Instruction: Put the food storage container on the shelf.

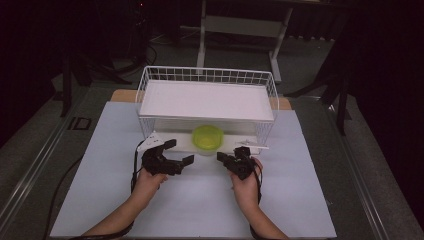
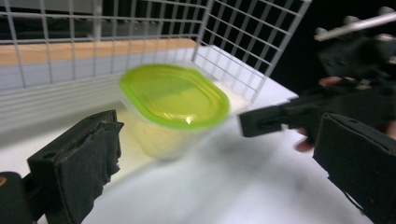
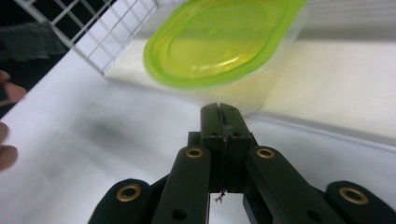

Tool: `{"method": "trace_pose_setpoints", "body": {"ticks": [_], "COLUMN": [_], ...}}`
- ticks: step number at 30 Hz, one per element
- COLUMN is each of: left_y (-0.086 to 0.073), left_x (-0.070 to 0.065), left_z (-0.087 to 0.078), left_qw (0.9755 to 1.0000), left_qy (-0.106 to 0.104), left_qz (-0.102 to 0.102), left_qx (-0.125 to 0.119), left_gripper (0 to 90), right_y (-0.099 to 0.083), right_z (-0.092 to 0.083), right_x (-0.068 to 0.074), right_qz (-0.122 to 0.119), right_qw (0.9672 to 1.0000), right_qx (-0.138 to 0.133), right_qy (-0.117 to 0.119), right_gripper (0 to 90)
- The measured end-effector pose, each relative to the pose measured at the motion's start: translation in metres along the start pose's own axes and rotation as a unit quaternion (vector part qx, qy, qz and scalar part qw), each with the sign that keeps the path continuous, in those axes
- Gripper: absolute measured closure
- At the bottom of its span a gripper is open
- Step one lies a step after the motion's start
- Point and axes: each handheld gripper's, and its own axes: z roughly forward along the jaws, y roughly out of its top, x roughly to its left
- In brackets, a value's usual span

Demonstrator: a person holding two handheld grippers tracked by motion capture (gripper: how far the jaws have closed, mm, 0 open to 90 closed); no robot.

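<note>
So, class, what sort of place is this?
Probably a lab or workshop set up for recording: a white-covered table holding a white wire rack and a green-lidded container, with dark surroundings and a desk frame behind.

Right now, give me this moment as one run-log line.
left gripper: open, empty | right gripper: shut, empty, just short of container | green-lidded container: lid on, at wire rack's lower front edge

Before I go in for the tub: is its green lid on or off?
On. The green lid sits flat across the clear tub's rim in both gripper views, edges wrapped over it. Whether it is snapped tight, cannot tell.
</note>
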Motion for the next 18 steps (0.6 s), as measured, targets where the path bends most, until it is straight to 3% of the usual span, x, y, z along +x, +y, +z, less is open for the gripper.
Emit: {"method": "trace_pose_setpoints", "body": {"ticks": [5,10,15,18], "left_y": [-0.013,-0.031,-0.041,-0.043], "left_x": [-0.008,-0.014,-0.02,-0.022], "left_z": [-0.017,-0.028,-0.034,-0.034], "left_qw": [0.9999,0.9995,0.9998,0.9997], "left_qy": [-0.007,-0.018,-0.014,-0.02], "left_qz": [-0.01,-0.025,-0.011,-0.014], "left_qx": [0.002,0.009,0.013,0.009], "left_gripper": [1.6,1.6,1.6,1.6], "right_y": [0.0,0.001,0.003,0.007], "right_z": [0.011,0.024,0.034,0.038], "right_x": [0.006,0.004,0.0,0.0], "right_qz": [-0.001,0.016,0.019,0.022], "right_qw": [0.9999,0.9998,0.9996,0.9996], "right_qx": [0.007,0.014,0.021,0.017], "right_qy": [0.007,0.006,0.002,-0.001], "right_gripper": [89.9,90.0,89.9,90.0]}}
